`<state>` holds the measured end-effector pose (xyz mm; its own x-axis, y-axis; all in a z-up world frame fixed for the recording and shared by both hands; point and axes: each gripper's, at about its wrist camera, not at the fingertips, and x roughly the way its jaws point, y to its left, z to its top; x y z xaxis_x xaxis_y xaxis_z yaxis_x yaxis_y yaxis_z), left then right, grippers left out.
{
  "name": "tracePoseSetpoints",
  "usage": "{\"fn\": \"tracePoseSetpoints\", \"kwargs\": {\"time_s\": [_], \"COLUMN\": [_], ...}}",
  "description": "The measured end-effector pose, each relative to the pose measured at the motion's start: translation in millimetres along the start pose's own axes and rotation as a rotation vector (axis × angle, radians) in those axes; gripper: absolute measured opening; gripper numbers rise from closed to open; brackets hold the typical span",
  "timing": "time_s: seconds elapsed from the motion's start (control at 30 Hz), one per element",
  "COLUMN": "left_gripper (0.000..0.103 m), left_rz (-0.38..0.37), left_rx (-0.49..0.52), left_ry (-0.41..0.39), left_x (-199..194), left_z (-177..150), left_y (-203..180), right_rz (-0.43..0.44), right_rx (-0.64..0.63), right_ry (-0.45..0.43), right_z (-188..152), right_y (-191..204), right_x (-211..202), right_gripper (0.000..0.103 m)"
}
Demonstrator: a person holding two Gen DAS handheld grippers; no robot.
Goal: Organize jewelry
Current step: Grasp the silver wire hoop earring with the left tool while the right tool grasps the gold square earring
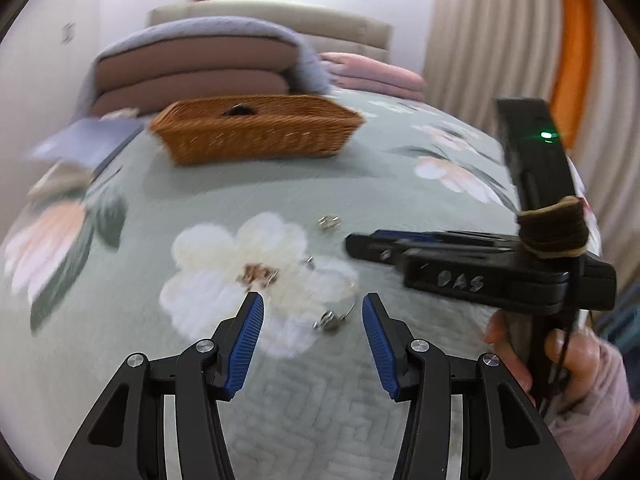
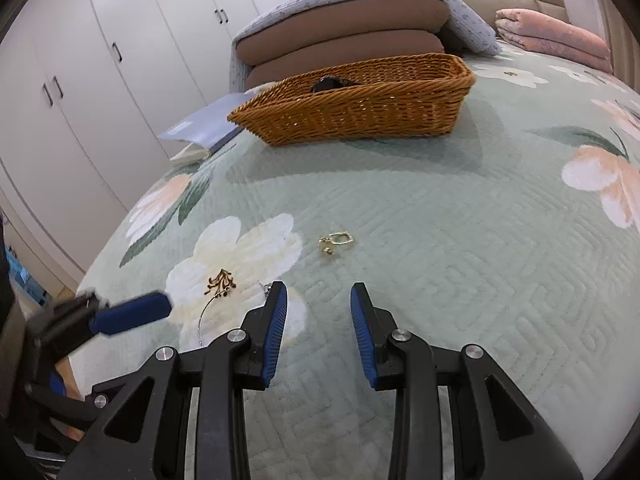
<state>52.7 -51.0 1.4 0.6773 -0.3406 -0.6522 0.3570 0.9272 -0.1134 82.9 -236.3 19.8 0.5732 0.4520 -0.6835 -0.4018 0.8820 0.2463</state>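
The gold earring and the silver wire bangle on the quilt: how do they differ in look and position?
The gold earring is small, compact and yellow; the silver wire bangle is a long thin curve. The earring lies on plain green quilt ahead of the right gripper; the bangle lies on the white printed flower, before the left gripper. Both lie loose on the quilt, outside the wicker basket.

Black two-finger grippers, blue ribbed pads

Left gripper (image 1: 313, 306) and right gripper (image 2: 318, 296) show silver screws; a pink-sleeved hand (image 1: 532, 344) grips one handle.
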Motion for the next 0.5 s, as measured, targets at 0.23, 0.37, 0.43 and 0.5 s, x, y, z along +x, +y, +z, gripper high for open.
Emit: {"fn": "tracePoseSetpoints", "kwargs": {"time_s": [0.23,0.37,0.43,0.5], "left_gripper": [0.052,0.052,0.052,0.052], "left_rz": [-0.204,-0.188,-0.180,-0.181], "left_rx": [0.095,0.133,0.138,0.139], "left_ry": [0.158,0.152,0.164,0.169], "left_x": [31.0,27.6,29.4,28.2], "left_z": [7.9,3.0,1.5,1.1], "left_y": [11.8,2.6,2.1,2.4], "right_rz": [-0.048,-0.110,-0.163,-0.145], "right_rx": [-0.022,-0.045,-0.037,0.000], "right_ry": [0.059,0.085,0.083,0.069], "right_z": [17.4,29.5,30.6,27.4], "right_y": [7.7,14.4,12.7,3.4], "right_x": [19.1,35.8,38.3,33.3], "right_gripper": [0.036,0.030,0.017,0.013]}}
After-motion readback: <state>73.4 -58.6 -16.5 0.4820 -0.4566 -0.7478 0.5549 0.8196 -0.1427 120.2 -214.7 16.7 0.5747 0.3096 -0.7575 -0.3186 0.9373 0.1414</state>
